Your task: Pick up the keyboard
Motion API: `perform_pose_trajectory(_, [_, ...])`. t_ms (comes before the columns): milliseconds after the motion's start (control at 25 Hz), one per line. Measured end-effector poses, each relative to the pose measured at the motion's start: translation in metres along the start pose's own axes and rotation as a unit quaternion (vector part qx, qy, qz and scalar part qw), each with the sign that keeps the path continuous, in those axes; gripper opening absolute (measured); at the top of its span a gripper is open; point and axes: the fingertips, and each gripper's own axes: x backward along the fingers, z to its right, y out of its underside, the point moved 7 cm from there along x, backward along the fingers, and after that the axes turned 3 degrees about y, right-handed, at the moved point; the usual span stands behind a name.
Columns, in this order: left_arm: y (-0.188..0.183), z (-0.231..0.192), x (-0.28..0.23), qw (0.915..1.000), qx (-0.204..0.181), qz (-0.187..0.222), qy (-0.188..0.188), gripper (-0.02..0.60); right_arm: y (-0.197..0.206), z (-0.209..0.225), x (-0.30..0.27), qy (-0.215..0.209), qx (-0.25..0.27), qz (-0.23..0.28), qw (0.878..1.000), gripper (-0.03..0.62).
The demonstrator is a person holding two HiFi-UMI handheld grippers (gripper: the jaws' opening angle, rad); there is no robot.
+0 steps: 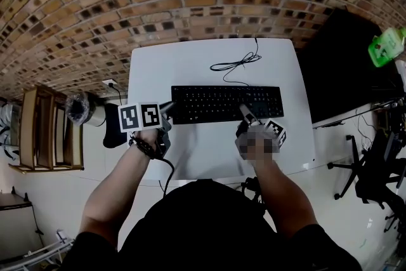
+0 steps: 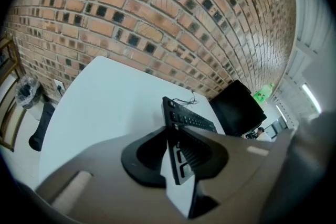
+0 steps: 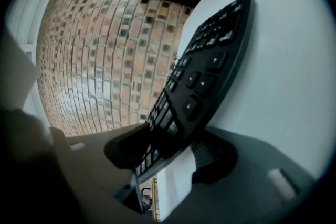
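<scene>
A black keyboard (image 1: 227, 103) lies flat across the white table (image 1: 190, 66), its thin black cable (image 1: 236, 63) looped behind it. My left gripper (image 1: 170, 108) is at the keyboard's left end. In the left gripper view that end (image 2: 191, 120) runs between the jaws, and the left gripper (image 2: 176, 152) is shut on it. My right gripper (image 1: 244, 112) is at the near edge, right of the middle. In the right gripper view the keyboard (image 3: 210, 71) reaches between the jaws of the right gripper (image 3: 168, 157), which stand wide and do not press on it.
A black screen (image 1: 342, 66) stands off the table's right side, with a green bottle (image 1: 387, 46) beyond it. A wooden shelf (image 1: 51, 130) and a bin (image 1: 79, 108) stand on the floor at left, an office chair (image 1: 368, 168) at right. A brick wall runs behind the table.
</scene>
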Motion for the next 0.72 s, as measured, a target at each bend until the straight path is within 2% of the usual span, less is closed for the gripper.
perform_pose_trajectory(80, [0.000,-0.001,0.000,1.0000,-0.001,-0.001,-0.001,0.081,-0.001,-0.001,-0.002,-0.009,0.001,-0.001,1.000,0.206])
perform_pose_trajectory(200, [0.000,-0.002,-0.001,1.0000,-0.001,-0.001,-0.002,0.081,0.001,-0.005,-0.001,-0.008,-0.001,0.002,1.000,0.190])
perform_pose_trajectory(360, [0.000,-0.005,-0.001,1.0000,0.007,0.002,-0.001,0.087,-0.002,-0.015,0.002,-0.015,0.026,0.004,1.000,0.147])
perform_pose_trajectory(560, [-0.001,-0.004,0.000,0.9999,0.007,0.009,0.003,0.091,-0.003,-0.024,0.009,-0.018,0.043,0.004,0.999,0.143])
perform_pose_trajectory(720, [-0.004,-0.003,0.006,0.9996,0.008,0.026,0.012,0.091,-0.008,-0.046,0.015,-0.034,0.077,0.005,0.996,0.135])
